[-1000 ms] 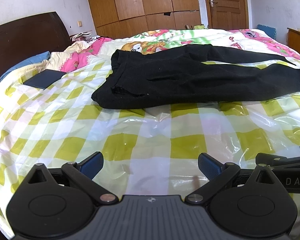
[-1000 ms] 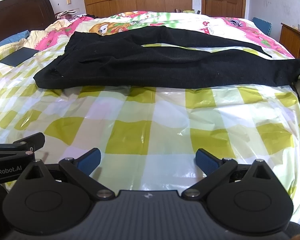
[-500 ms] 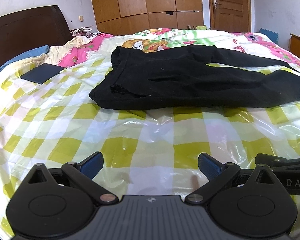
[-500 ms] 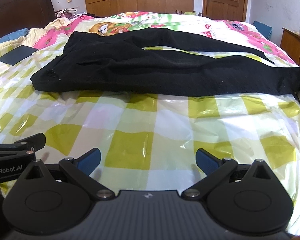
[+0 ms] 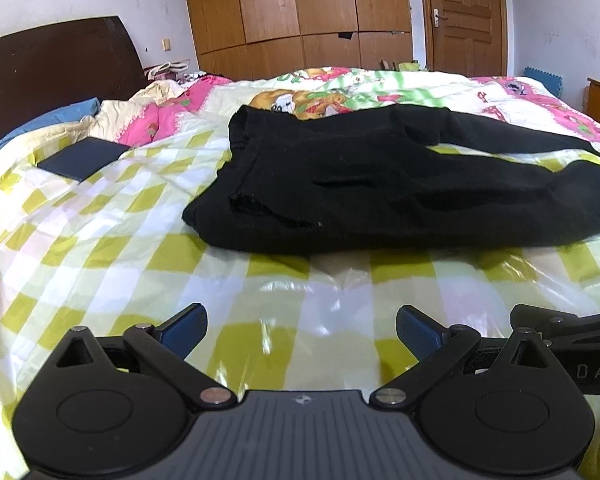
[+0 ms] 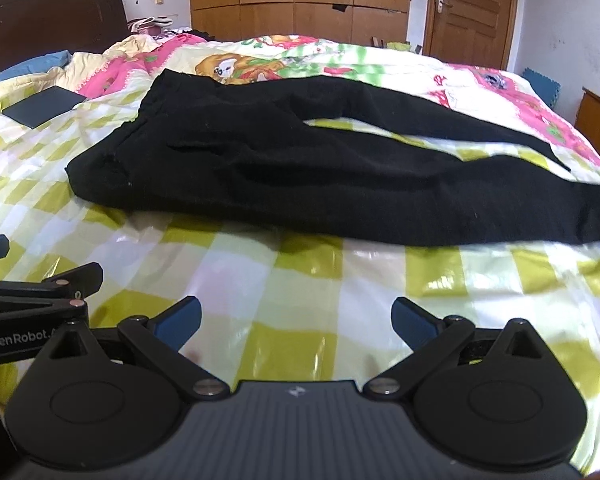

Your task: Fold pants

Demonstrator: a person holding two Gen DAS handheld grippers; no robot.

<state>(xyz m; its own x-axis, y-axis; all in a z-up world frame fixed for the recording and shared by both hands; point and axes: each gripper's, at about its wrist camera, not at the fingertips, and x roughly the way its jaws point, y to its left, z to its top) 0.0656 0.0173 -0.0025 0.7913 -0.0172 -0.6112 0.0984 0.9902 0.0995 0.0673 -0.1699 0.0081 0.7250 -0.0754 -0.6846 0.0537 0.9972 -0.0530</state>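
Observation:
Black pants (image 5: 364, 184) lie spread flat on the bed, waistband to the left, both legs running right; they also show in the right wrist view (image 6: 320, 168). The far leg angles away from the near one. My left gripper (image 5: 300, 326) is open and empty, low over the yellow checked plastic sheet (image 5: 148, 248), short of the pants' near edge. My right gripper (image 6: 296, 318) is open and empty, likewise in front of the pants. Each gripper's side shows at the edge of the other's view.
A dark flat rectangular object (image 5: 82, 158) lies on the sheet at the left, also in the right wrist view (image 6: 44, 106). A pink and cartoon-print quilt (image 5: 340, 96) lies behind the pants. Dark headboard (image 5: 56, 68) at left, wooden wardrobes (image 5: 300, 8) and a door behind.
Both grippers have moved forward and lower towards the pants, which now look larger and closer. Both stay open and the pants have not moved.

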